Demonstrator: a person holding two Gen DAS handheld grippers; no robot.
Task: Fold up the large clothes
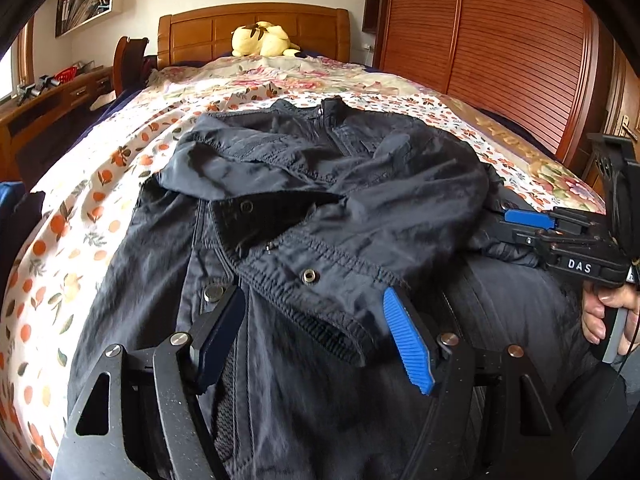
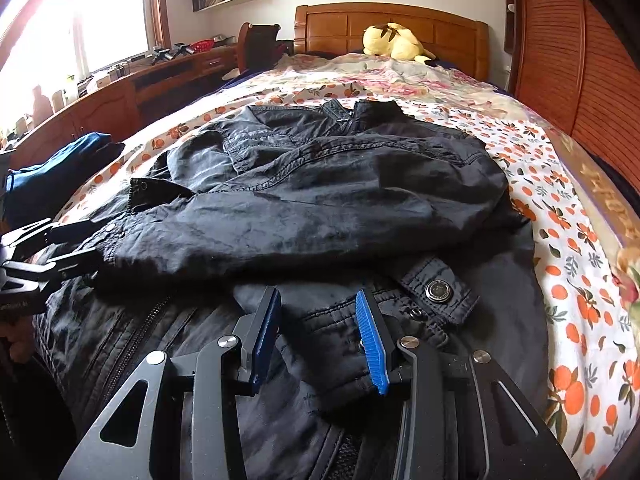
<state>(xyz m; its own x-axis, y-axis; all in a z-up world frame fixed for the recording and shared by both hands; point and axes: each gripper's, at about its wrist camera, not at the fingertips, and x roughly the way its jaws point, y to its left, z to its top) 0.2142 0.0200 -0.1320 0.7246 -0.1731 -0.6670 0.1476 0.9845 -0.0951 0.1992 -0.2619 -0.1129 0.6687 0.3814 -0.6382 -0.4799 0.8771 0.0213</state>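
A large black jacket (image 1: 320,184) lies on the bed, collar toward the headboard, both sleeves folded across its front. It also shows in the right wrist view (image 2: 320,200). My left gripper (image 1: 316,304) is open, its blue-padded fingers straddling a sleeve cuff with a snap button (image 1: 309,276). My right gripper (image 2: 318,312) is open over the jacket's lower hem, beside a tab with a metal button (image 2: 438,290). The right gripper also shows at the right edge of the left wrist view (image 1: 532,220), low on the jacket. The left gripper also shows at the left edge of the right wrist view (image 2: 76,244).
The bed has a floral sheet with orange fruit print (image 2: 560,208). A yellow plush toy (image 1: 262,40) lies by the wooden headboard. A wooden wardrobe (image 1: 500,40) stands on the right, a desk (image 2: 120,92) on the left. Blue cloth (image 2: 52,176) lies at the bed's left edge.
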